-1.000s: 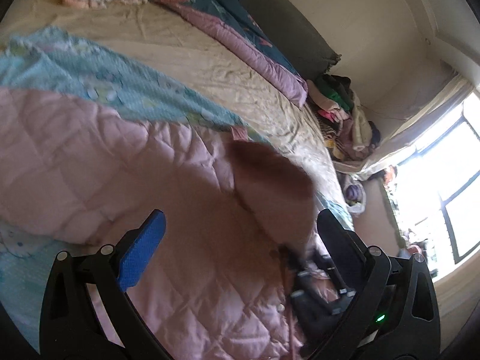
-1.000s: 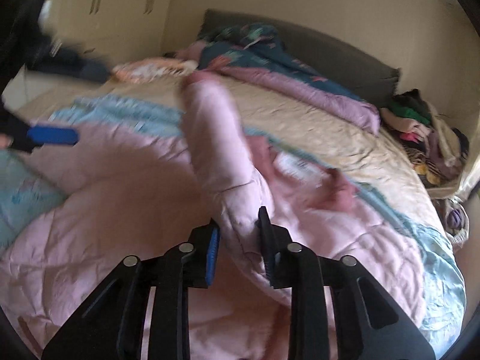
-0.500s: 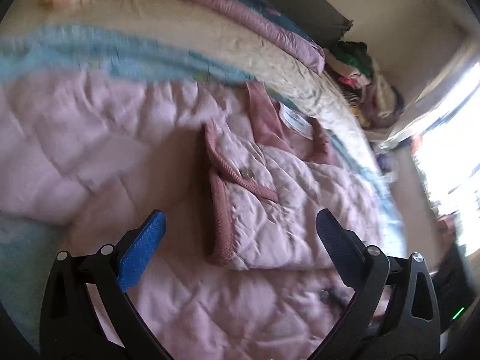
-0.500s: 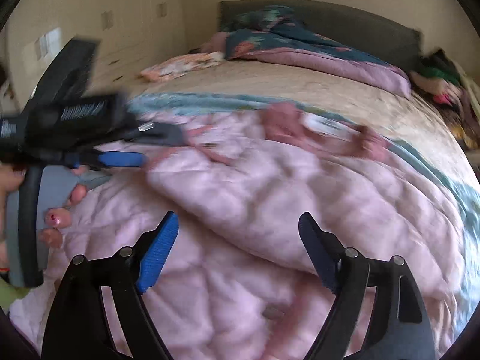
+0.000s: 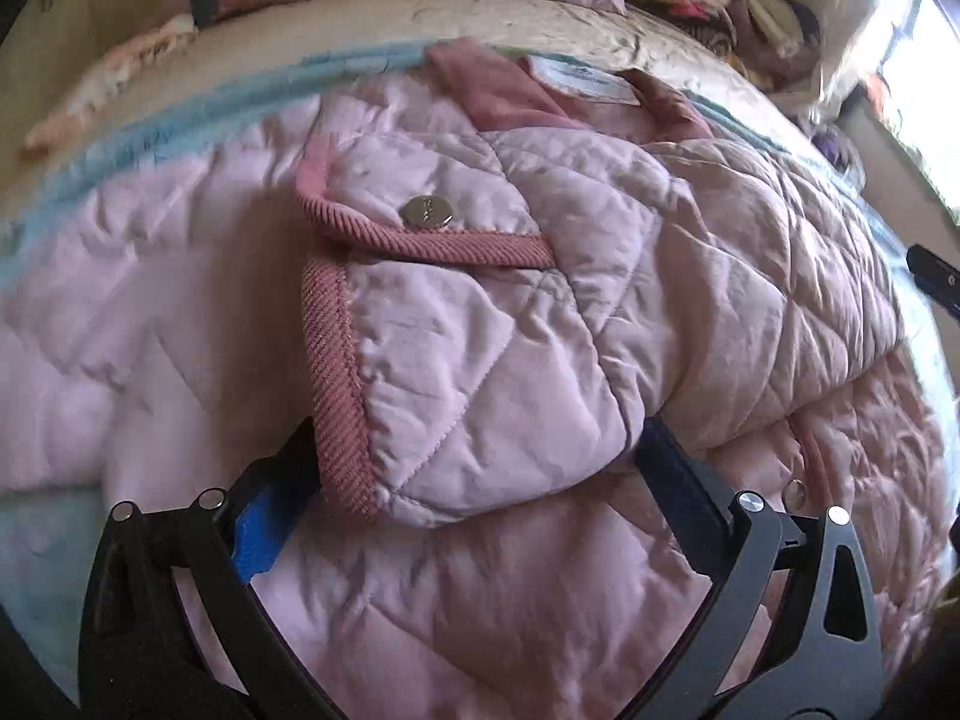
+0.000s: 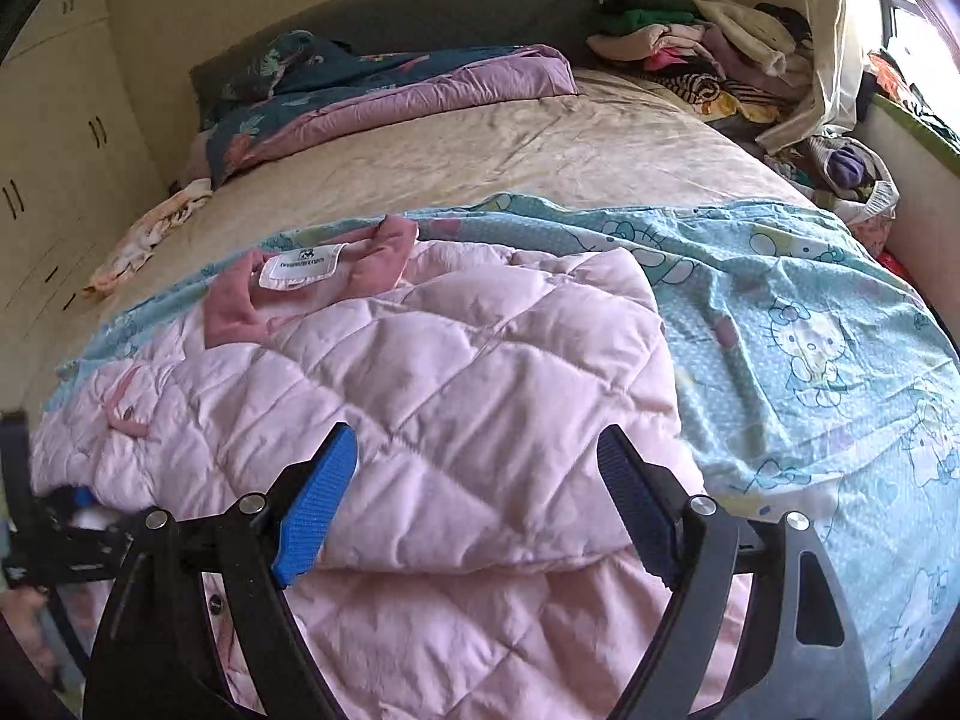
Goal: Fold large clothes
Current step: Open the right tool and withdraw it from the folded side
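Pink quilted jacket (image 6: 456,396) on bed (image 6: 540,144), sleeve folded across body. Left tool (image 5: 474,480) wide, straddling cuff (image 5: 336,384); right tool (image 6: 474,480) wide, empty.

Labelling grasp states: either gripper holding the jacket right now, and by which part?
Nothing is held. The left gripper is open astride the sleeve cuff of the pink quilted jacket; the right gripper is open over its folded edge.

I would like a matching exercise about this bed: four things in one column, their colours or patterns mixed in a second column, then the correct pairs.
Things
1. quilted padded jacket
2. cartoon-cat bed sheet
3. ribbed cuff trim
4. round snap button

Colours
A. silver metal
B. pale pink
C. light blue
D. dusty rose

Pairs: 1-B, 2-C, 3-D, 4-A
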The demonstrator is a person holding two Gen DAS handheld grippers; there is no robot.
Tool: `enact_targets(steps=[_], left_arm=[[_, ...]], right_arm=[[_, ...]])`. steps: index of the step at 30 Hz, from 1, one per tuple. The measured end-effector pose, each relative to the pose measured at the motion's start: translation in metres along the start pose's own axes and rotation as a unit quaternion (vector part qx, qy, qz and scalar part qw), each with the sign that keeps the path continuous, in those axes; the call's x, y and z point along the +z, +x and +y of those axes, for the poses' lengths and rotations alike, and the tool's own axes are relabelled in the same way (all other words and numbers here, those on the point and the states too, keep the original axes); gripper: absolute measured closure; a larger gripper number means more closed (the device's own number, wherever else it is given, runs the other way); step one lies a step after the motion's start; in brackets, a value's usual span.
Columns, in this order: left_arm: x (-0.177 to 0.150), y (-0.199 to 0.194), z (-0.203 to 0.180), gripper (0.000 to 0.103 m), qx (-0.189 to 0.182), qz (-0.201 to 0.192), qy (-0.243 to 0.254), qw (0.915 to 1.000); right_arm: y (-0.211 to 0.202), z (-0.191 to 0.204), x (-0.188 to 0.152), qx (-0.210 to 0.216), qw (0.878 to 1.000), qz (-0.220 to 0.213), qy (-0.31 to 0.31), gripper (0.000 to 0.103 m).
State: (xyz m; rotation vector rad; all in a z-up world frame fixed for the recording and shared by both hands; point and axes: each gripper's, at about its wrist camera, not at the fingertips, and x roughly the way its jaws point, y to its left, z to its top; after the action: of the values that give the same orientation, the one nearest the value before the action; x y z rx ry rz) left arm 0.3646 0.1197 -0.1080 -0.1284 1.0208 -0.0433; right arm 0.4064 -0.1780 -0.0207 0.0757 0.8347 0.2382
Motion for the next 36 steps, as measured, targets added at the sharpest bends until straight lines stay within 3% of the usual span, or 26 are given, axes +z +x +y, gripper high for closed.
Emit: enact_targets(steps=[5, 7, 9, 11, 15, 24, 36], left_arm=[[0.001, -0.002, 0.005, 0.008, -0.004, 0.000, -0.006, 1.0000], [0.001, -0.005, 0.006, 0.008, -0.005, 0.000, -0.007, 1.0000], [-0.001, -0.004, 0.006, 0.008, -0.009, 0.000, -0.009, 0.9999], [-0.001, -0.007, 0.007, 0.008, -0.016, 0.000, -0.011, 0.9998], [0.000, -0.010, 0.000, 0.008, -0.008, 0.000, -0.005, 1.0000], [0.000, -0.037, -0.010, 0.009, -0.018, -0.008, -0.015, 0.9997], [0.001, -0.092, 0.006, 0.009, 0.001, -0.061, -0.037, 0.9974]], right_arm=[[0.025, 0.008, 0.007, 0.006, 0.999, 0.036, -0.024, 0.018], [0.054, 0.001, 0.000, -0.040, 0.995, 0.086, -0.030, 0.018], [0.072, -0.011, -0.012, -0.040, 0.993, 0.108, -0.022, 0.017], [0.078, -0.023, -0.020, -0.028, 0.994, 0.102, 0.006, 0.017], [0.069, -0.015, -0.021, -0.040, 0.995, 0.090, -0.008, 0.016], [0.001, -0.003, -0.033, 0.010, 1.000, 0.025, 0.005, 0.007], [-0.053, 0.023, -0.041, 0.027, 1.000, -0.008, 0.003, 0.004]])
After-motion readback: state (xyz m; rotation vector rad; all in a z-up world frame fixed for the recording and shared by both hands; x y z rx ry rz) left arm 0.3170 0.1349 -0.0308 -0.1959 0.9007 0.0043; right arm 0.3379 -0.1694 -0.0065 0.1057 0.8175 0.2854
